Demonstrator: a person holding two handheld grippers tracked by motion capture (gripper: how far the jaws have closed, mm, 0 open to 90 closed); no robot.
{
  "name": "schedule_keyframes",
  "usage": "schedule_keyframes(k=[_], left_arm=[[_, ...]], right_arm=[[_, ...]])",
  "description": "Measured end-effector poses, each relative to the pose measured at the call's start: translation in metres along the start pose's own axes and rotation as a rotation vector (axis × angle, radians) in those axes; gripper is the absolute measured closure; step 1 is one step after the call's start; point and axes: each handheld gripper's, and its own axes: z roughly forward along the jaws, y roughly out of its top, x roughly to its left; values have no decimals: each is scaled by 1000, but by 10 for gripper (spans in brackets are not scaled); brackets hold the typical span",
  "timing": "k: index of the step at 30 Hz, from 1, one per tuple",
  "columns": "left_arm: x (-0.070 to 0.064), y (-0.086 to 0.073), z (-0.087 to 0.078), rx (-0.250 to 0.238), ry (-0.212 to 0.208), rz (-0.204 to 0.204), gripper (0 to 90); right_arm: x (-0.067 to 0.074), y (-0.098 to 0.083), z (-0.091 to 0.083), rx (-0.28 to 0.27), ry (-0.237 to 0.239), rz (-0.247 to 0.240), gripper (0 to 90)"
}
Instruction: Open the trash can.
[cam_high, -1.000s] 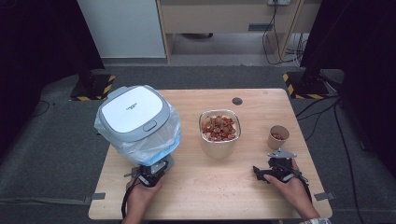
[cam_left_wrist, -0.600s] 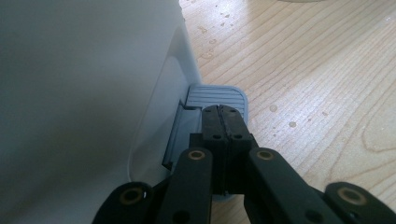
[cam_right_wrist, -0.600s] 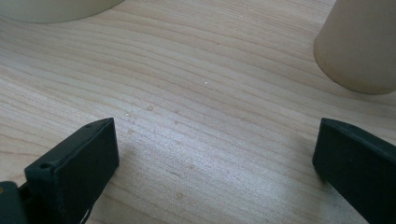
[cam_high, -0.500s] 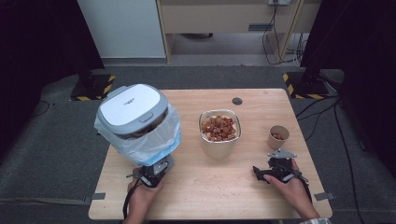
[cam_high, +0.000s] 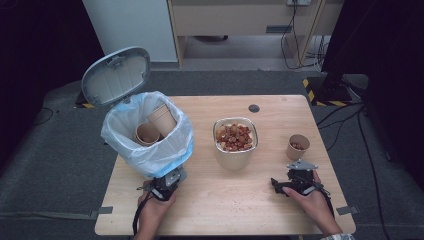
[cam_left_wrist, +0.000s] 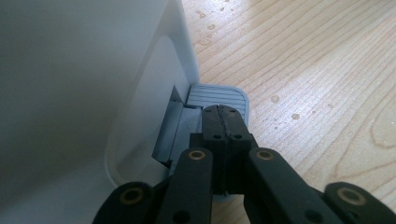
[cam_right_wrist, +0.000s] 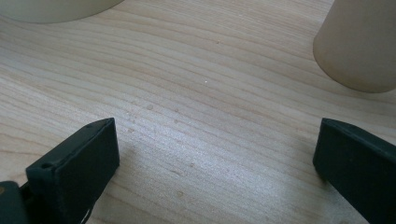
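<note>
Apparently left gripper (cam_left_wrist: 223, 122) presses pedal (cam_left_wrist: 218, 96).

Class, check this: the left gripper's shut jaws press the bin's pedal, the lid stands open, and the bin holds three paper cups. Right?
Not quite. The high view shows two paper cups in the bin, not three. The left gripper does press the pedal, and the lid stands open.

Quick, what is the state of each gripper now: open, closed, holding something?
Left gripper: closed, holding nothing, fingers pressing on the bin's pedal.
Right gripper: open, holding nothing, over the table.
</note>
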Motion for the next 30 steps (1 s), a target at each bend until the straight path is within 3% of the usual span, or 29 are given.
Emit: schedule_keyframes(k=[8,15,30], left_arm=[[1,0,0,1,-4,-9,890],[0,1,0,4,-3,-8,890],[0,1,0,6,-1,-7,890]], right_arm=[[-3,1,-4,26,21,-20,56],[-6,1,-15,-6,1,-31,43],[-15,0,-23,-14,-40,19,58]])
